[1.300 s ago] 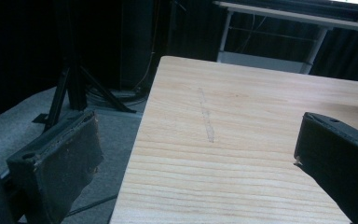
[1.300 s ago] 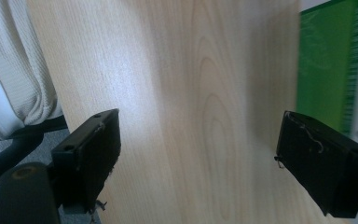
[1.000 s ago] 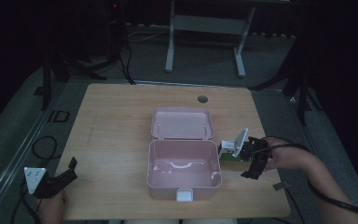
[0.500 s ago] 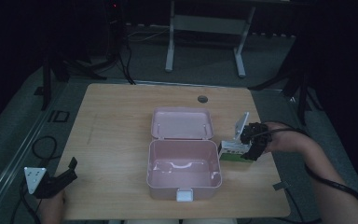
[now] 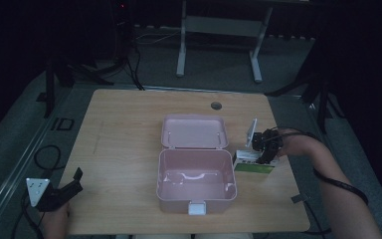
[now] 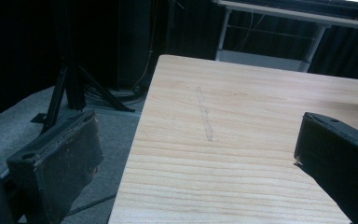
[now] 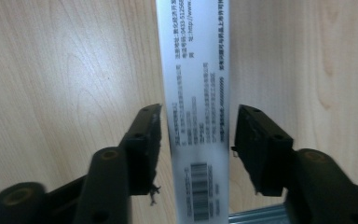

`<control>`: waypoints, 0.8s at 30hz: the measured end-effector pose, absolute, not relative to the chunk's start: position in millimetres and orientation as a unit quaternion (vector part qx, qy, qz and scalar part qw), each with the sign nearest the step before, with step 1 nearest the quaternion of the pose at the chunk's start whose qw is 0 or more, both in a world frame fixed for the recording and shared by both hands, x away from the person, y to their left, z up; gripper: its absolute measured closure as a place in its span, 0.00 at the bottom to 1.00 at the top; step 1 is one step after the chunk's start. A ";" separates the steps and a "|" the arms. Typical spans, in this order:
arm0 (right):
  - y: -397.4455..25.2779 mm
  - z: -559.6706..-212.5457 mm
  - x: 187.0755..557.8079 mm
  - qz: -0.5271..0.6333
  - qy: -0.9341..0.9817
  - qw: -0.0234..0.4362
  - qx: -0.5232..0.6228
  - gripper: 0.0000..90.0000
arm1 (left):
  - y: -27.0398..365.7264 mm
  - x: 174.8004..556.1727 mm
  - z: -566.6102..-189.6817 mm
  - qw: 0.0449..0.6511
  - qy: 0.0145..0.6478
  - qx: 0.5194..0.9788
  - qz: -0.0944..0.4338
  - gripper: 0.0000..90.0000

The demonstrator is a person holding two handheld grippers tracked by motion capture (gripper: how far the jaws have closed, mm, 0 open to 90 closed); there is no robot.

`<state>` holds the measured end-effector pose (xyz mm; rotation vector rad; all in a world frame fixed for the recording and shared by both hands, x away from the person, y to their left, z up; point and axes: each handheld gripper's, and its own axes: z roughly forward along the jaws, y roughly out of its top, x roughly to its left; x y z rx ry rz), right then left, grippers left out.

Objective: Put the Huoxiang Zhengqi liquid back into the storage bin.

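Jaws of our right tool (image 7: pixel 196 140) stand apart astride the narrow white printed carton with a green side (image 7: pixel 193 93), its long axis running straight between them. It lies on the wooden desk (image 5: pixel 129 129), just right of the open pink plastic lunchbox (image 5: pixel 195 174). Our left tool (image 5: pixel 62 191) idles open, well apart.
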<state>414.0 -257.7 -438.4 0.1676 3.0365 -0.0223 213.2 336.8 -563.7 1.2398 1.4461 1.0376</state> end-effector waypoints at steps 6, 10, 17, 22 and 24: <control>-249.2 -446.6 418.2 -0.013 0.998 0.039 0.046 0.60 | 336.7 213.2 -563.7 0.467 0.589 0.505 0.423 0.01; -243.5 -450.9 419.9 -0.017 0.999 0.033 0.040 0.62 | 336.6 213.1 -563.7 0.467 0.589 0.506 0.423 0.01; -240.8 -453.5 421.6 -0.021 0.999 0.019 0.040 0.68 | 336.7 213.2 -563.7 0.467 0.589 0.506 0.423 0.01; -241.6 -451.9 420.3 -0.021 0.998 0.015 0.054 0.69 | 336.3 213.3 -563.7 0.467 0.589 0.506 0.424 0.01; -242.9 -450.0 418.1 -0.015 0.998 0.017 0.053 0.69 | 336.3 213.4 -563.7 0.466 0.588 0.507 0.424 0.01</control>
